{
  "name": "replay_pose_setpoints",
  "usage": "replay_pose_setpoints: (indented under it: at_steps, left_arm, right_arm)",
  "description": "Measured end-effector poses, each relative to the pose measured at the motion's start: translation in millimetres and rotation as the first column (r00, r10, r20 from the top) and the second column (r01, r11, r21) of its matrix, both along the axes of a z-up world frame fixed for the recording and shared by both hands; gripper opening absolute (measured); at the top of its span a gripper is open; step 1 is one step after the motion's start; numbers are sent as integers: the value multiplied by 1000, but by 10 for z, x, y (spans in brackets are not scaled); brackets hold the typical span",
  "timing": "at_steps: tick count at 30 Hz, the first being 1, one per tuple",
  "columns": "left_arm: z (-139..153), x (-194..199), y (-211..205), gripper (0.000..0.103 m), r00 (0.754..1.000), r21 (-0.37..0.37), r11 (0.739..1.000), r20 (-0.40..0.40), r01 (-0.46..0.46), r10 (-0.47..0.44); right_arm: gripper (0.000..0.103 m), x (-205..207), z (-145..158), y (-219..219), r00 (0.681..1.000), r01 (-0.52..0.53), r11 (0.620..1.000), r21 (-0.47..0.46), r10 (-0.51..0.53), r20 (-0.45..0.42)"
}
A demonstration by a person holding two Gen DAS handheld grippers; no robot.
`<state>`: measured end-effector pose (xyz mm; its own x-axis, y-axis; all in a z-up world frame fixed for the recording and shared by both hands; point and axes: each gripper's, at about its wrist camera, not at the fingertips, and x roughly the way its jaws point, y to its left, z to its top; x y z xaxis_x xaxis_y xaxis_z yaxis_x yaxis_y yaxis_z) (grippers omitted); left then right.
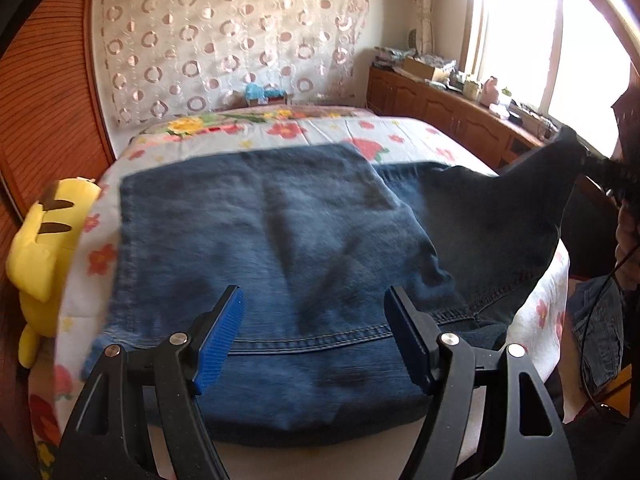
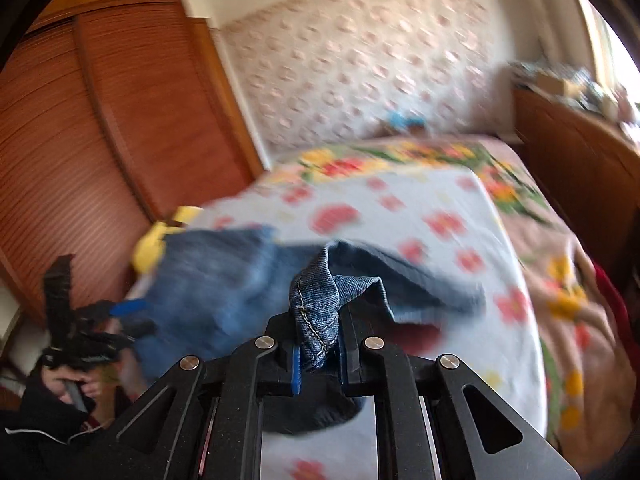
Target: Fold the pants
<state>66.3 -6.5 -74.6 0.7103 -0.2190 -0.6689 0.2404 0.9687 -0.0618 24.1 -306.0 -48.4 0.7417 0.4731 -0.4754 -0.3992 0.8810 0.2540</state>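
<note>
Dark blue jeans (image 1: 280, 248) lie partly folded on the flowered bed sheet (image 1: 304, 128). My left gripper (image 1: 316, 340) is open and empty, its blue-padded fingers (image 1: 220, 344) hovering over the near edge of the jeans. My right gripper (image 2: 318, 344) is shut on a bunched denim edge of the jeans (image 2: 316, 308) and holds it lifted above the bed. In the left wrist view that lifted part rises to a peak at the right (image 1: 560, 148). The left gripper shows in the right wrist view at the far left (image 2: 80, 332).
A yellow plush toy (image 1: 40, 248) lies at the bed's left edge, beside a wooden slatted wardrobe (image 1: 44, 92). A wooden cabinet with clutter (image 1: 440, 96) runs under the window at the right. A patterned curtain (image 1: 224, 40) hangs behind the bed.
</note>
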Motion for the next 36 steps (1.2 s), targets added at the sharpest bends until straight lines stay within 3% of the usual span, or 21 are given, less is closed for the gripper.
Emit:
replay_pose_setpoints:
  at_steps: [5, 10, 17, 24, 26, 30, 36]
  left_arm:
    - [133, -74, 210, 73, 998, -18, 999, 37, -44, 45]
    - [191, -140, 412, 73, 995, -28, 996, 58, -85, 87]
    - [136, -184, 626, 73, 992, -32, 992, 49, -118, 120]
    - [69, -166, 711, 73, 990, -42, 990, 31, -136, 138]
    - [64, -162, 708, 73, 990, -41, 990, 31, -136, 137]
    - [56, -155, 706, 73, 990, -42, 990, 36, -133, 135]
    - [65, -150, 665, 73, 992, -42, 992, 39, -122, 123]
  right_arm:
    - [13, -40, 463, 540, 984, -140, 990, -24, 142, 103]
    - [13, -36, 669, 1103, 952, -257, 962, -86, 268, 146]
    - [13, 204, 357, 1584, 938, -341, 936, -92, 345, 29]
    - [13, 438, 130, 1881, 935, -355, 922, -155, 348, -75]
    - [21, 498, 195, 1984, 937, -349, 922, -168, 339, -86]
    - [50, 449, 395, 1960, 939, -344, 919, -194, 342, -46]
    - [51, 319, 515, 1609, 960, -277, 948, -155, 281, 7]
